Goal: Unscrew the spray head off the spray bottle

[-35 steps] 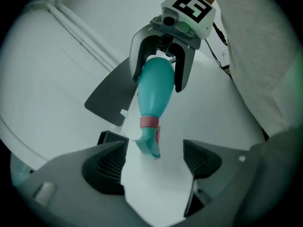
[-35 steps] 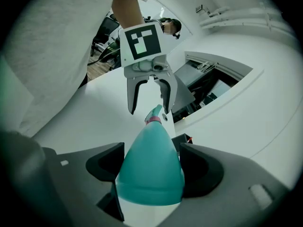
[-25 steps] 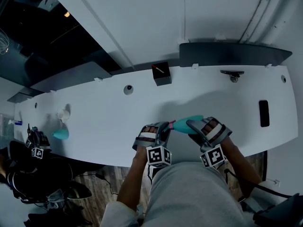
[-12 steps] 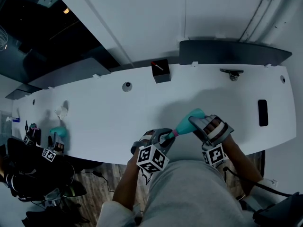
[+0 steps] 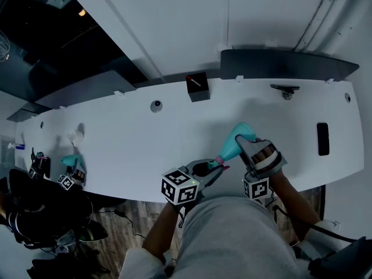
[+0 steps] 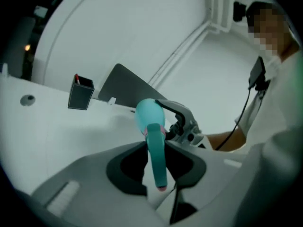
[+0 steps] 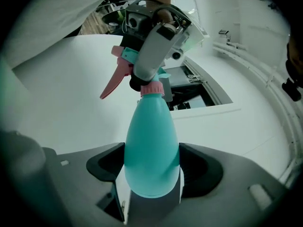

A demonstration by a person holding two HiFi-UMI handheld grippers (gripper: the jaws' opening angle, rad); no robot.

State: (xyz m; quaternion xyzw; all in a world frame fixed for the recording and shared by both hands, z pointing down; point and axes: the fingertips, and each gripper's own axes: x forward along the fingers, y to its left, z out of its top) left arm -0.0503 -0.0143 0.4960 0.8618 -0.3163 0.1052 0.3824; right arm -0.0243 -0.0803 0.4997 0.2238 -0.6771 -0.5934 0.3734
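Observation:
A teal spray bottle [image 5: 236,140] is held tilted above the white table [image 5: 128,138], between the two grippers. My right gripper [image 5: 247,146] is shut on its wide body [image 7: 151,145], which fills the gap between the jaws. My left gripper [image 5: 214,168] is shut on the teal spray head [image 6: 156,157] at the bottle's near end. The right gripper view shows the pink trigger [image 7: 115,82] sticking out to the left and the pink collar [image 7: 152,89] sitting on the neck. The left gripper [image 7: 156,37] covers most of the head there.
A black box [image 5: 197,89] and a small round fitting [image 5: 156,106] sit near the table's far edge, with a dark panel [image 5: 285,65] behind. A flat black object [image 5: 323,138] lies at the right. At the far left, another teal item [image 5: 71,161] sits by other marker cubes.
The bottle has swung from lying across to pointing away and up. My left gripper has rolled and dropped toward me with the head; the right shifted slightly. At far left, other cubes moved.

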